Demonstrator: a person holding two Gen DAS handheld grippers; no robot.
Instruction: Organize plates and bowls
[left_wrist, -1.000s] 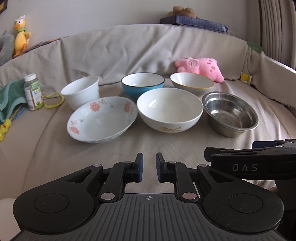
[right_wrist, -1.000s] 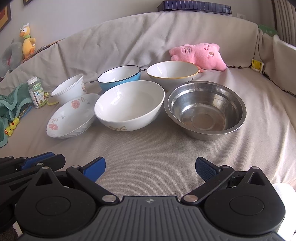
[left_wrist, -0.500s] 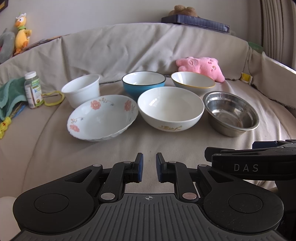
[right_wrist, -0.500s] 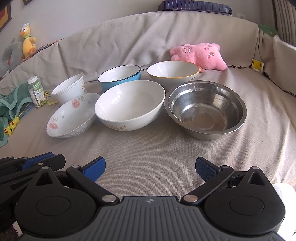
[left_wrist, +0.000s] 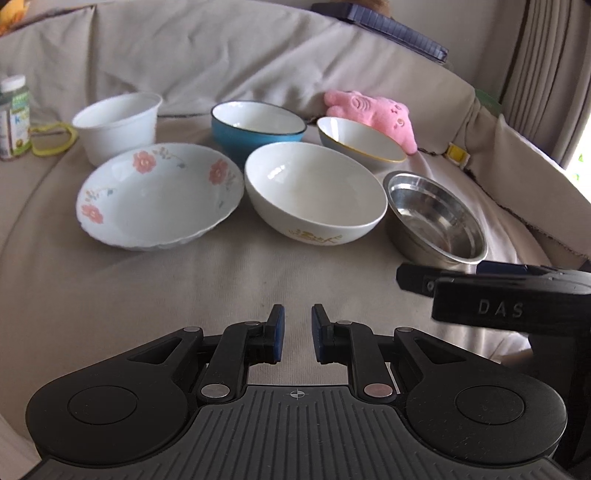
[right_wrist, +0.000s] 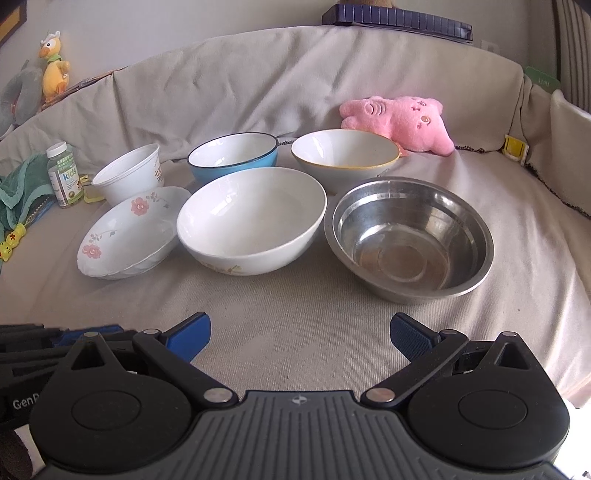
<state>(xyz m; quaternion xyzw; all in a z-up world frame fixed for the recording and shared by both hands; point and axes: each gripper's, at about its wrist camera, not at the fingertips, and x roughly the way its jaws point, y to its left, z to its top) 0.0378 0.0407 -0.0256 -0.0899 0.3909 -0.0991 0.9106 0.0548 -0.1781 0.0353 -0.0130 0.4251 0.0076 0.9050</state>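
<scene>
Bowls, six in all, lay unstacked in two rows on the covered sofa (right_wrist: 295, 332), none yet nested. My left gripper (left_wrist: 294, 338) was nearly closed and empty; my right gripper (right_wrist: 300, 334) gaped wide, holding nothing.

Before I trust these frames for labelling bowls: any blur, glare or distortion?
Left wrist view: slightly soft, fisheye bends the sofa edge, window blown out at right; highlight on the large white bowl. Right wrist view: sharper, same fisheye curving, bright reflections inside the steel bowl.
</scene>
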